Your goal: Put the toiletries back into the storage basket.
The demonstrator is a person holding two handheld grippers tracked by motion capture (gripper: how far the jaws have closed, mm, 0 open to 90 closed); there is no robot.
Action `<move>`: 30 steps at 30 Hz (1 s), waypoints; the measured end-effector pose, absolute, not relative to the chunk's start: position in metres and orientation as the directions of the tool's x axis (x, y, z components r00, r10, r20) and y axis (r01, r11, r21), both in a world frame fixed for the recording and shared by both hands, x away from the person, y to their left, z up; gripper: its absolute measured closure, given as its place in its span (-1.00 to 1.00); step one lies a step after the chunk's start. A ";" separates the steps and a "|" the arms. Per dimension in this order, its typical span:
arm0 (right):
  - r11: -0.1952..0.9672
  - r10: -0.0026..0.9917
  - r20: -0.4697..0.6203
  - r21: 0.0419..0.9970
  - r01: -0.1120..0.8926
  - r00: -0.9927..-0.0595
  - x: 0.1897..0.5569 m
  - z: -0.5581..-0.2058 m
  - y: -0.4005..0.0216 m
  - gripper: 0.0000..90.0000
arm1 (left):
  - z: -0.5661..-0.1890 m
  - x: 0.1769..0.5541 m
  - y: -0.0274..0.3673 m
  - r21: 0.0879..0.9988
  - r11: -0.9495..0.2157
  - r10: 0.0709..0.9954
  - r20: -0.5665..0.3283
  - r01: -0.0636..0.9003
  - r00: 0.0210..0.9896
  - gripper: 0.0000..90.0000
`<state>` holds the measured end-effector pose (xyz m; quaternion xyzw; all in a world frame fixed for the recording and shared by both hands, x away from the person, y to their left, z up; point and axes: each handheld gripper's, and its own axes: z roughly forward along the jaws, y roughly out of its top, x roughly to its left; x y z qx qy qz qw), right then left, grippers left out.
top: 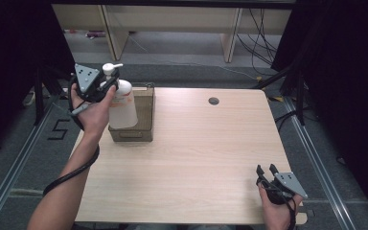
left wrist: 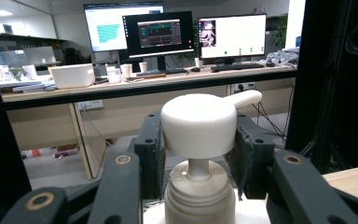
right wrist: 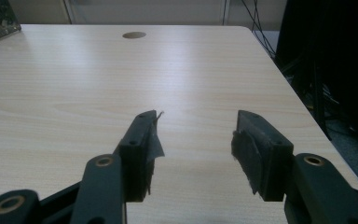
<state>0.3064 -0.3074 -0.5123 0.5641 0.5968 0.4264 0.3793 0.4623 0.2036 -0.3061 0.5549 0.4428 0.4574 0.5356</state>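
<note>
White plastic pump bottle stands upright, long axis vertical, in brown cardboard box at table's far left; nozzle points right in high view. Left gripper clamped on pump head, one pad each side, neck and collar just below. Left gripper view adds monitors behind. Right gripper low at wooden table near right corner, jaws apart, nothing between.

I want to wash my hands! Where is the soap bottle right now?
In the high view the soap bottle is at the table's far left corner, over the brown box. The left gripper is clamped on its pump top.
</note>
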 end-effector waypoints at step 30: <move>-0.002 0.998 0.027 0.933 0.359 -0.063 0.306 -0.512 -0.306 0.11 | -0.321 0.469 0.205 0.998 -0.047 0.981 0.039 0.039 0.192 0.32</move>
